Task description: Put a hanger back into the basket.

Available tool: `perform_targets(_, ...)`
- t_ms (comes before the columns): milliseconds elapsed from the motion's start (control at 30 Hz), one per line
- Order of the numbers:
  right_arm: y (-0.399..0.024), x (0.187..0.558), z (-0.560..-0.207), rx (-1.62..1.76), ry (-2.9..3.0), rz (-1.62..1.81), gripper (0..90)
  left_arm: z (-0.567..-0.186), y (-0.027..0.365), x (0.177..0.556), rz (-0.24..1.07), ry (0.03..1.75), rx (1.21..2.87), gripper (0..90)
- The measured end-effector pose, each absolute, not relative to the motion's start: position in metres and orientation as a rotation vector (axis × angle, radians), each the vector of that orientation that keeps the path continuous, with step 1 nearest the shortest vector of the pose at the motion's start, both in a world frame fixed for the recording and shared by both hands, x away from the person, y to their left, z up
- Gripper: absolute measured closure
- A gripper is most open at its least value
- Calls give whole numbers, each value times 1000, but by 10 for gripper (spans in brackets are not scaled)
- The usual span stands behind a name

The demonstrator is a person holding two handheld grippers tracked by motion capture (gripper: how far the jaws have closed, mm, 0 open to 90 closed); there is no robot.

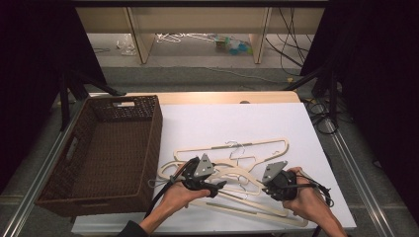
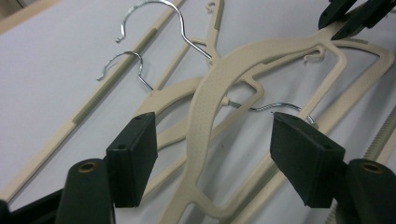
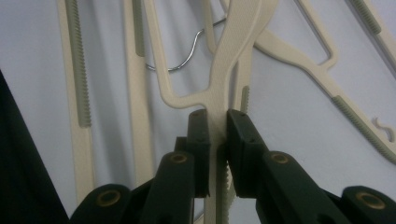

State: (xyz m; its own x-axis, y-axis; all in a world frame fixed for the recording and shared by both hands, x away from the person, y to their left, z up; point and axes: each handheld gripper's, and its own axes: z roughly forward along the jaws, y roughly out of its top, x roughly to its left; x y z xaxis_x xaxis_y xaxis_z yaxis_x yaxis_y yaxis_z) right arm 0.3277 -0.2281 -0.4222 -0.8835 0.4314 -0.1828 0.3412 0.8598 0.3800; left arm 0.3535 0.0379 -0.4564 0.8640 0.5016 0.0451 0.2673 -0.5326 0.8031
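Note:
A loose pile of several cream plastic hangers [image 1: 232, 170] with metal hooks lies on the white tabletop [image 1: 222, 121]. One hanger [image 2: 224, 74] is raised above the others. My right gripper [image 3: 217, 135] is shut on one arm of this hanger [image 3: 233, 51]; its black jaw tips also appear far off in the left gripper view [image 2: 355, 14]. My left gripper [image 2: 217, 158] is open, its jaws standing on either side of the same hanger's other arm without touching it. In the high view the left gripper [image 1: 215, 186] sits at the pile's left and the right gripper [image 1: 271, 188] at its right.
A dark brown wicker basket [image 1: 154, 143] stands empty on the table's left, close beside the pile. A metal hook [image 2: 140, 70] and further hangers lie under the raised one. The table's front edge runs just below both hands.

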Motion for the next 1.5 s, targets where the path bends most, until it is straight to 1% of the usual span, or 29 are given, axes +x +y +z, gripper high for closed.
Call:
perform_targets(233,-228,323,-415,531,2762,485,802,-464,28,364,304,535,2174,371)
perform_targets(467,-228,319,-408,498,2765,491,802,-461,20,367,280,480,2186,499)
perform_targets(600,-227,317,-406,480,2762,494,801,-460,18,369,252,452,2184,598)
perform_targets(667,-227,316,-406,476,2765,497,802,-460,18,370,255,439,2211,620)
perform_targets(800,-226,316,-405,445,2772,501,801,-461,19,371,210,438,2210,684)
perform_targets(833,-226,316,-405,439,2773,501,801,-459,21,373,214,422,2233,691)
perform_targets(867,-226,316,-405,429,2769,505,801,-458,21,372,195,434,2217,696)
perform_targets(967,-228,316,-404,396,2768,529,801,-450,24,372,189,396,2236,707)
perform_targets(1133,-236,315,-399,361,2767,557,803,-435,25,365,111,360,2203,734)
perform_targets(1200,-238,315,-398,357,2773,566,803,-430,26,364,102,344,2205,750)
perform_targets(1267,-245,315,-396,357,2763,613,800,-419,26,356,76,305,2203,769)
perform_targets(1367,-249,316,-394,371,2761,639,796,-412,25,350,55,287,2205,798)
perform_targets(1433,-253,315,-390,377,2757,670,775,-405,26,339,12,257,2195,823)
perform_targets(1500,-256,314,-385,391,2751,687,748,-401,25,331,13,248,2180,845)
